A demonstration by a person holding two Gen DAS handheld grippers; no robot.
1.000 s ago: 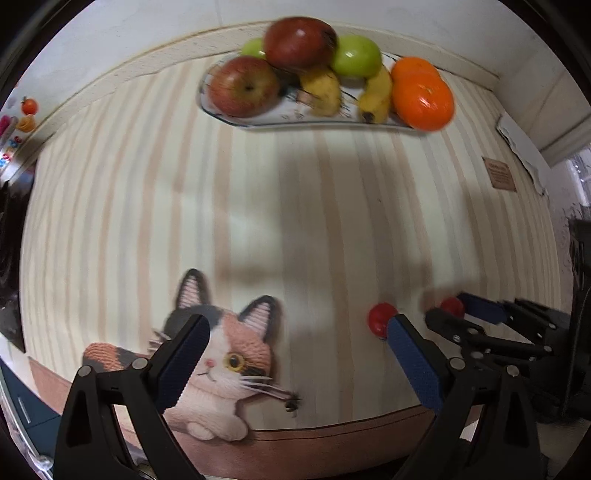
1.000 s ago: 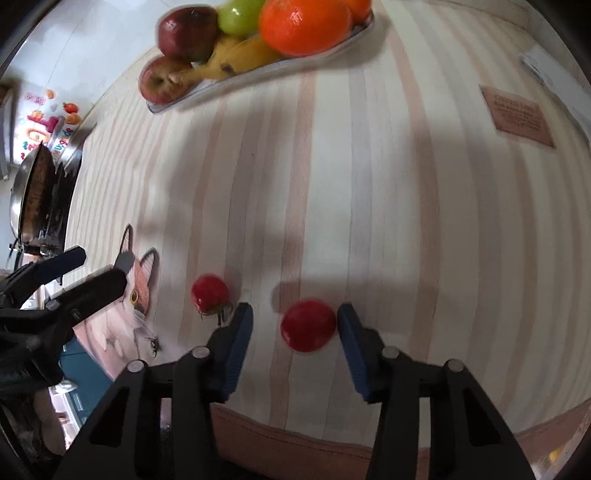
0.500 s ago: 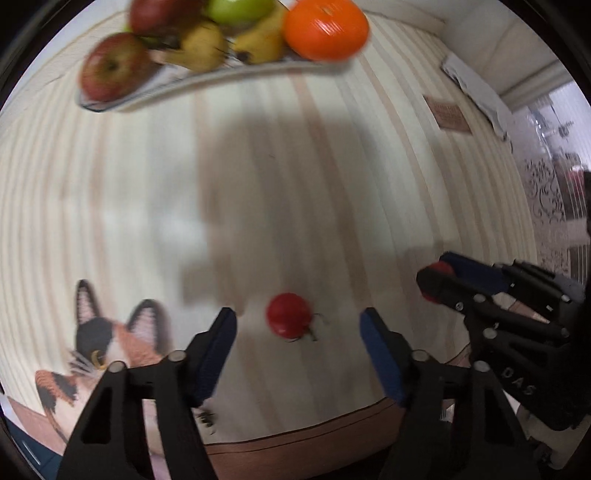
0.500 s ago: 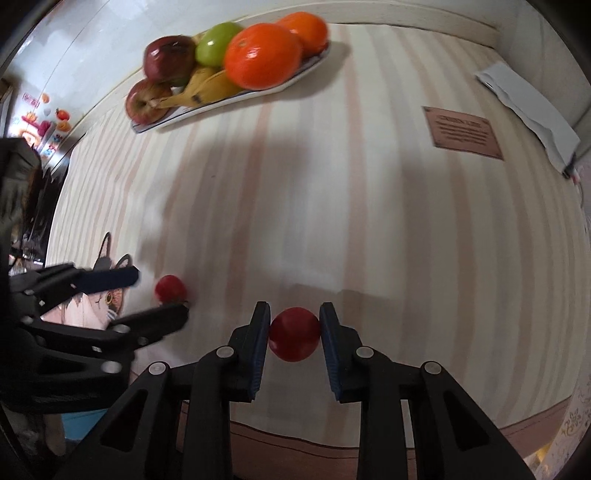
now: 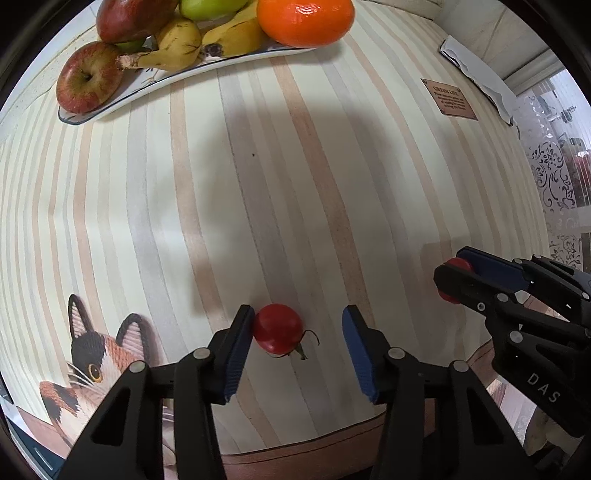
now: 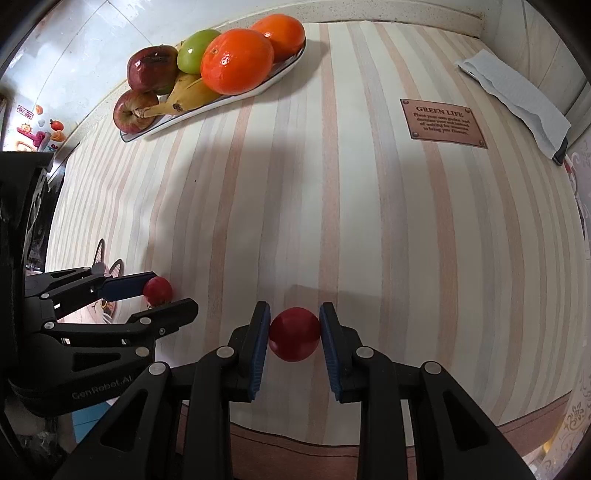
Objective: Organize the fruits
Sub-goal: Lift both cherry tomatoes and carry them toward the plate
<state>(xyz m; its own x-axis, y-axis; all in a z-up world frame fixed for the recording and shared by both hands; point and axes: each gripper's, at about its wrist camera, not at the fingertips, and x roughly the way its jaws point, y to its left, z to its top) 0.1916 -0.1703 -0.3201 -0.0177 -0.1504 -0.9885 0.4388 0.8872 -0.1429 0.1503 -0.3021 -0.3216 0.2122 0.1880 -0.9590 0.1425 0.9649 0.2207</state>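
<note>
A: Tomatoes, two small red ones, lie at the near edge of a striped tablecloth [image 5: 295,184]. From the left wrist view, the left gripper [image 5: 297,345] stands wide apart around the stemmed tomato [image 5: 277,328]; its left pad touches the fruit, while the right pad is well clear.

B: And the other tool in that view?

A: The right gripper [image 5: 456,275] enters from the right, its jaws closed on the second tomato [image 5: 458,265], mostly hidden between them. A long plate [image 5: 122,101] at the far side holds apples, bananas and an orange [image 5: 304,18]. A cat print [image 5: 99,354] marks the cloth's near left corner.

B: What does the right wrist view show?

A: The right gripper [image 6: 294,334] pinches the second tomato [image 6: 294,334] between both blue pads, low over the cloth. To the left, the left gripper [image 6: 162,295] brackets the stemmed tomato [image 6: 158,291], jaws spread. The plate [image 6: 155,129] of fruit sits at the far left, a brown "GREEN LIFE" label [image 6: 442,123] and a folded paper towel [image 6: 513,99] at the far right.
</note>
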